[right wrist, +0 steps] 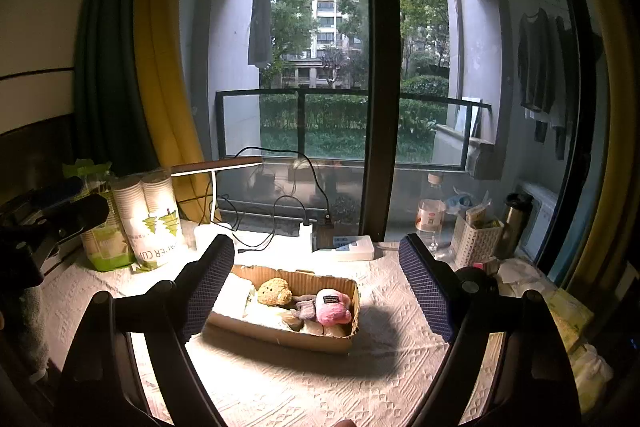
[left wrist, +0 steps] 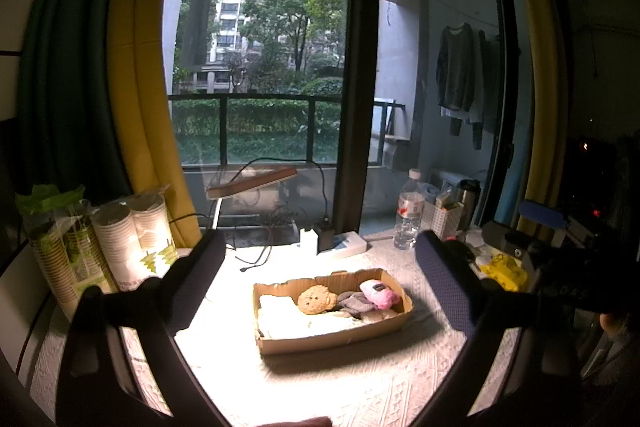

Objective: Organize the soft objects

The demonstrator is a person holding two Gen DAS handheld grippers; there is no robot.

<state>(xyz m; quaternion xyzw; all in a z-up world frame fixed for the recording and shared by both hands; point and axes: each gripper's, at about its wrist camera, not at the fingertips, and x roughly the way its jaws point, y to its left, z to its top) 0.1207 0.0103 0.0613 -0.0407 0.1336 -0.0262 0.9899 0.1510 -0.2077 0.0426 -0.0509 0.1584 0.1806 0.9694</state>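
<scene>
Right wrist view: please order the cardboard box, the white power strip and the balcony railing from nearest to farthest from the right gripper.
Seen from the right gripper, whose fingers are spread apart:
1. cardboard box, on the table cloth directly ahead, between the fingers.
2. white power strip, behind the box, at the back edge of the table.
3. balcony railing, outside, beyond the window glass.

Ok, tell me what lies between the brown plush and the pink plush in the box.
A grey knitted piece lies between the brown plush and the pink plush in the cardboard box; both wrist views show it.
</scene>
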